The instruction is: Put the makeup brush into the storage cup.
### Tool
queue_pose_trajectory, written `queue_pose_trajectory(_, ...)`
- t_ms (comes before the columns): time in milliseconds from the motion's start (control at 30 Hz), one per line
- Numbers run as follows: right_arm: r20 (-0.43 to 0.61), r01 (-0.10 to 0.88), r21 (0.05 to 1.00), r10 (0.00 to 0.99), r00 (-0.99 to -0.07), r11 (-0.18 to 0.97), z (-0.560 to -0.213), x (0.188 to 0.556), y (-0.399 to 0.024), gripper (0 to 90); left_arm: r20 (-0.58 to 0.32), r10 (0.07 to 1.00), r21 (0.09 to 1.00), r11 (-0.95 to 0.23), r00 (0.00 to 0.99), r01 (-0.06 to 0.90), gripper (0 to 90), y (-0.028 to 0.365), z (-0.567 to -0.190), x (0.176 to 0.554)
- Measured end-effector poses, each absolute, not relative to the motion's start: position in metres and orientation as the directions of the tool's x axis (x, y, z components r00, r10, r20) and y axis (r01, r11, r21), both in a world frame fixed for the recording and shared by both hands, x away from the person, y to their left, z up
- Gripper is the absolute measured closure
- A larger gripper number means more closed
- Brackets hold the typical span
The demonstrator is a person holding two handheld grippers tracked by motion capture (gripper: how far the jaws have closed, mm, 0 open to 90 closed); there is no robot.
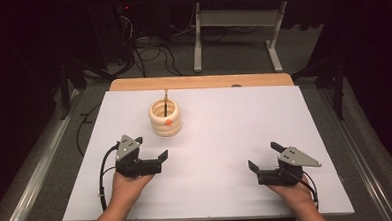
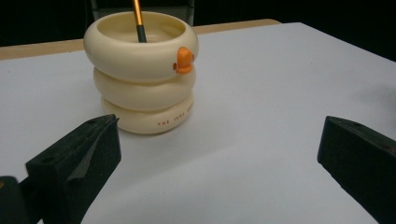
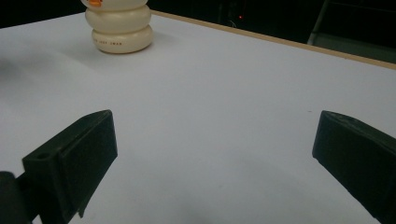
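A cream holder point(image 1: 165, 120) made of stacked rings, with a small orange knob on its side, stands on the white table point(image 1: 244, 123) left of centre toward the back. A thin pencil point(image 1: 166, 98) stands upright in it. My left gripper point(image 1: 150, 148) rests low at the front left, open and empty, with the holder point(image 2: 142, 70) close ahead and the pencil point(image 2: 138, 21) rising from it. My right gripper point(image 1: 265, 155) sits at the front right, open and empty, and the holder point(image 3: 120, 25) lies far off at its upper left.
A wooden strip point(image 1: 203, 82) runs along the table's back edge. Beyond it are a white desk frame point(image 1: 235, 33) and cables point(image 1: 154, 55) on the floor. A metal rail point(image 1: 34, 172) runs along the left side.
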State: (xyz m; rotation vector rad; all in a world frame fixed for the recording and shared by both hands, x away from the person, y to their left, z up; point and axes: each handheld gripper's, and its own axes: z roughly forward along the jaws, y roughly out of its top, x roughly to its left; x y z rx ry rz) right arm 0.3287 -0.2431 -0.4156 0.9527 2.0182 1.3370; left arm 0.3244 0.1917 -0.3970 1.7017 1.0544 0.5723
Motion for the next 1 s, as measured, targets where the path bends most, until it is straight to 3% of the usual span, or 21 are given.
queue_pose_trajectory(333, -0.051, 0.261, 0.93, 0.793, -0.607, 0.26, -0.416, 0.328, -0.244, 1.2, -0.073, 0.83, 0.918, -0.161, 0.553, 0.362, 0.6, 0.189, -0.407, 0.303)
queue_pose_trajectory(467, -0.05, 0.262, 0.93, 0.796, -0.603, 0.258, -0.415, 0.328, -0.244, 1.2, -0.101, 0.827, 0.922, -0.131, 0.552, 0.365, 0.7, 0.191, -0.408, 0.298)
queue_pose_trajectory(1000, -0.064, 0.263, 0.926, 0.801, -0.595, 0.27, -0.415, 0.328, -0.242, 1.2, -0.078, 0.795, 0.919, -0.178, 0.602, 0.353, 0.5, 0.175, -0.413, 0.301)
